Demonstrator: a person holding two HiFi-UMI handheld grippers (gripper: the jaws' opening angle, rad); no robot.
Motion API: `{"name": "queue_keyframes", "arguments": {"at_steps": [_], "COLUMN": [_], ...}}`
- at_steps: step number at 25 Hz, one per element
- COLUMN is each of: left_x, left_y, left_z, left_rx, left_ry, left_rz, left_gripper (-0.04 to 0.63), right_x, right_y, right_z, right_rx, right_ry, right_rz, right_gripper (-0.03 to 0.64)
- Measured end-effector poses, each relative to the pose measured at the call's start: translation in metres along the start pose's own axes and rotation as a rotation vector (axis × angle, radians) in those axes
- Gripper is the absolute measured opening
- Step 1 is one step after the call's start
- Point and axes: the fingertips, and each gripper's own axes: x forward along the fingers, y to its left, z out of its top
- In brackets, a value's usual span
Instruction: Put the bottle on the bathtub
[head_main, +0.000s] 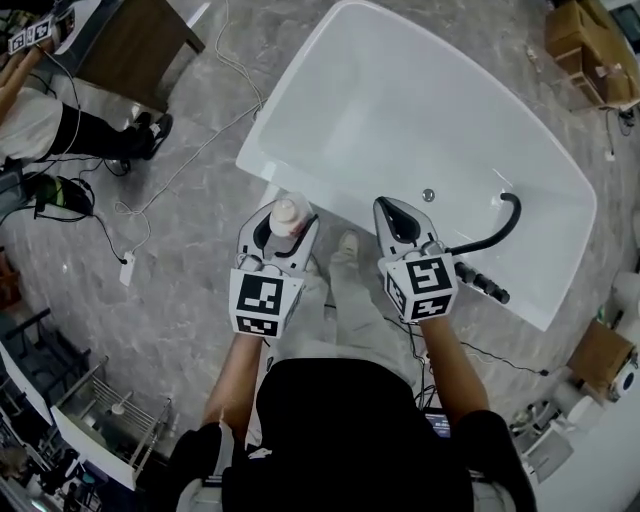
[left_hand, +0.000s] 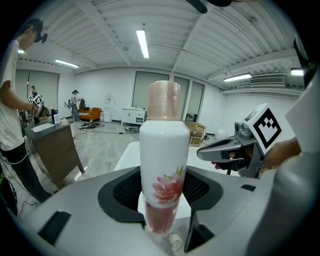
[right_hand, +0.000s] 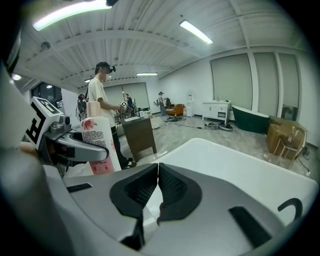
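One step remains, by my reading: the white bathtub (head_main: 420, 110) carries no bottle yet. The left gripper (head_main: 286, 230) is clamped on the upright flower-printed bottle (left_hand: 163, 145), held in the air just outside the tub's near rim. The right gripper (right_hand: 157, 185) beside it is closed on nothing.

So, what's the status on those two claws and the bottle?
Left gripper shut on bottle, upright, in the air by near edge of bathtub. Right gripper shut, empty. Black faucet further right, not blocking.

Bathtub (head_main: 275, 140) rim open at left, black faucet (head_main: 497, 238) obstructing right end
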Motion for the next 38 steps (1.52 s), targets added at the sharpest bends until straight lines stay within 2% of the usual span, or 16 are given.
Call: {"name": "queue_keyframes", "arguments": {"at_steps": [13,24,29,38], "left_x": [0.066,0.106,0.122,0.160], "left_y": [0.003,0.000,0.002,0.018], "left_z": [-0.074,-0.134,-0.146,-0.178], "left_rx": [-0.050,-0.067,-0.107,-0.044], "left_ry": [0.114,0.204,0.214,0.249], "left_rz": [-0.009,-0.024,-0.028,-0.007], "left_gripper": [0.239,0.239,0.239,0.239], "right_x": [0.044,0.076,0.081,0.098], "right_y": [-0.036,-0.037,-0.043,-0.049], "right_z": [-0.070,-0.124,-0.141,-0.168], "right_rx": [0.041,0.035,0.048,0.051], "right_ry": [0.110,0.193,0.221,0.258], "right_rz": [0.001,0.036,0.035,0.041], "right_gripper": [0.025,0.025,0.025,0.025]}}
